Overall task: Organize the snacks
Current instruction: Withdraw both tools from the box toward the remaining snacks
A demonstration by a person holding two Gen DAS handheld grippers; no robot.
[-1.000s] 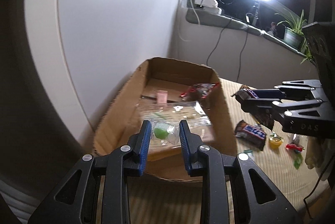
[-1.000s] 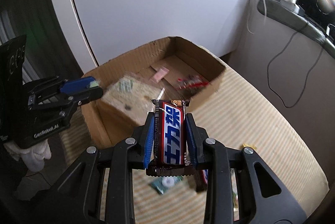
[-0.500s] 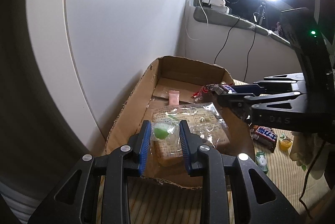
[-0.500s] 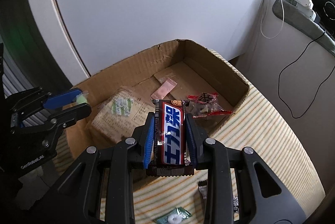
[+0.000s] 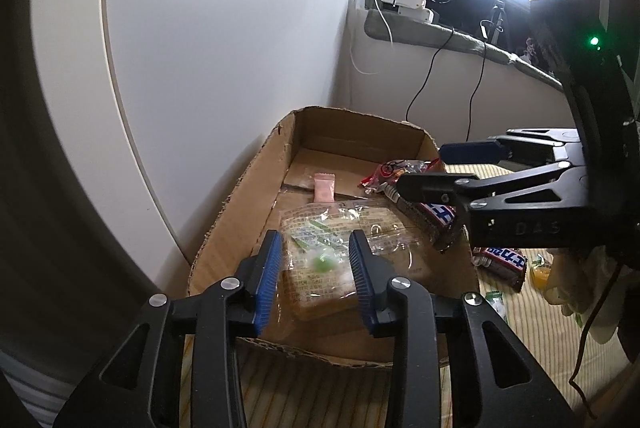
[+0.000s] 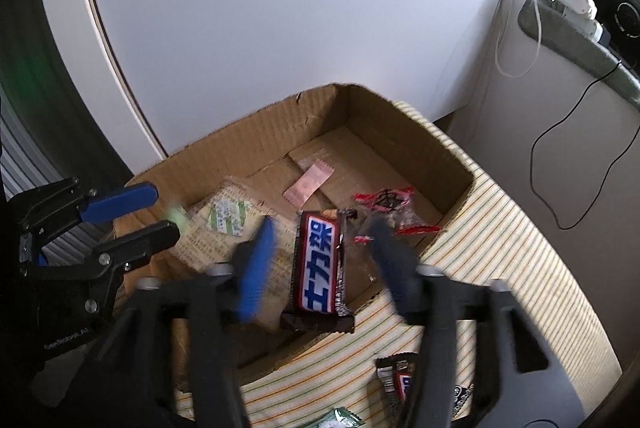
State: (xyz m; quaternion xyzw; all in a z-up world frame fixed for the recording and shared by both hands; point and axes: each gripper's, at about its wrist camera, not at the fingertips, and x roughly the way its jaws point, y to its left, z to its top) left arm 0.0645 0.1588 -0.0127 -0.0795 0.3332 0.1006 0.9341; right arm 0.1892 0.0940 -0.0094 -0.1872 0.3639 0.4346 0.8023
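My right gripper (image 6: pixel 320 260) has just been opening, its jaws now wide and clear of the chocolate bar (image 6: pixel 320 264) lying between them over the cardboard box's (image 6: pixel 404 131) near rim. My left gripper (image 5: pixel 314 278), angled down, has also just been opening, letting go the green candy (image 5: pixel 323 263) above the clear packet (image 5: pixel 340 252). Farther in lie one pink sachet (image 5: pixel 323 187) and one red-edged wrapper (image 5: pixel 394 171), with bare floor toward the far wall.

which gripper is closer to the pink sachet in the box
Hard to call; right, slightly. The right gripper hangs over the box's near side, open around the chocolate bar; the left gripper is open at the end furthest from the pink sachet.
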